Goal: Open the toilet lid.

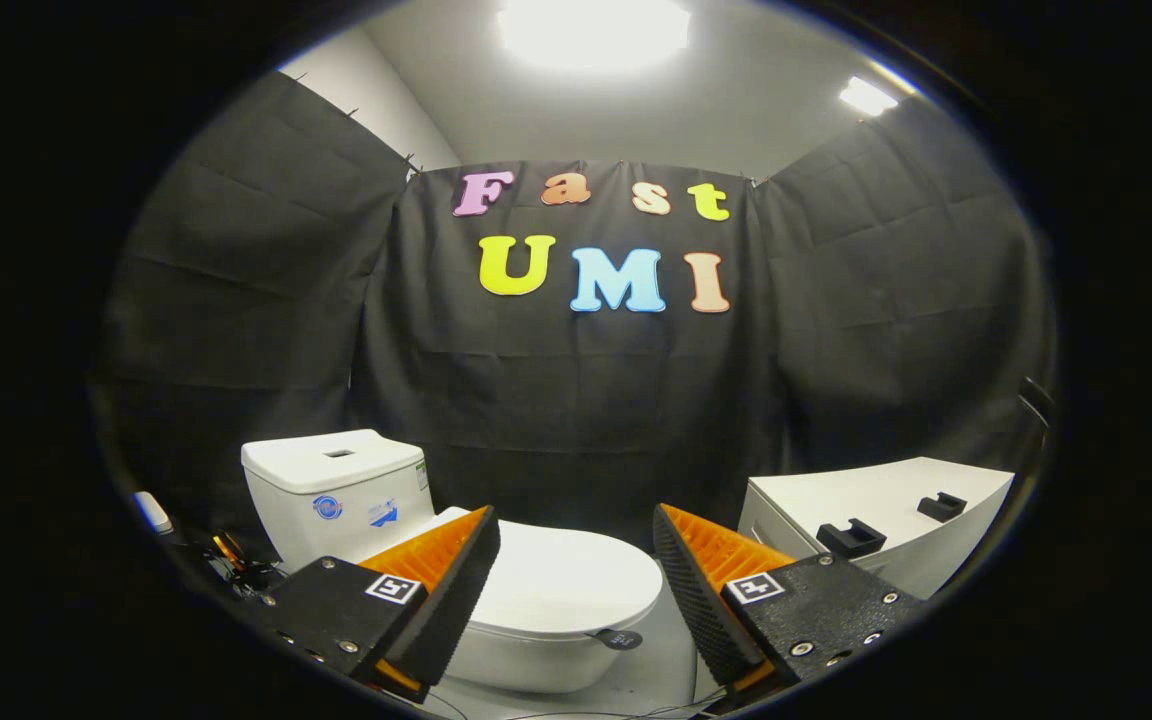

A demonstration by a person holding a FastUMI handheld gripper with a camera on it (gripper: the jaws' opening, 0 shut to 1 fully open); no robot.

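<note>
The gripper [576, 560] hangs in the air with its jaws spread wide apart, holding nothing. Between and just beyond them sits the toilet [536, 640], its lid [561, 585] lying flat and closed over the bowl. The cistern [336, 495] stands behind it, off to one side of the fingers, against the black cloth wall. A small dark tab [618, 638] sticks out from the lid's front rim, nearest the gripper. Off to the other side is a white cabinet [896, 500] with two black brackets [851, 538] on top.

The lid looks like smooth, glossy moulded plastic: rigid, fairly light, and likely slippery under a pinch. It should swing on hinges at the cistern end, so the front rim is the sensible place to take it, probably at that tab, either nipped between the jaws or hooked from beneath with one finger.
</note>
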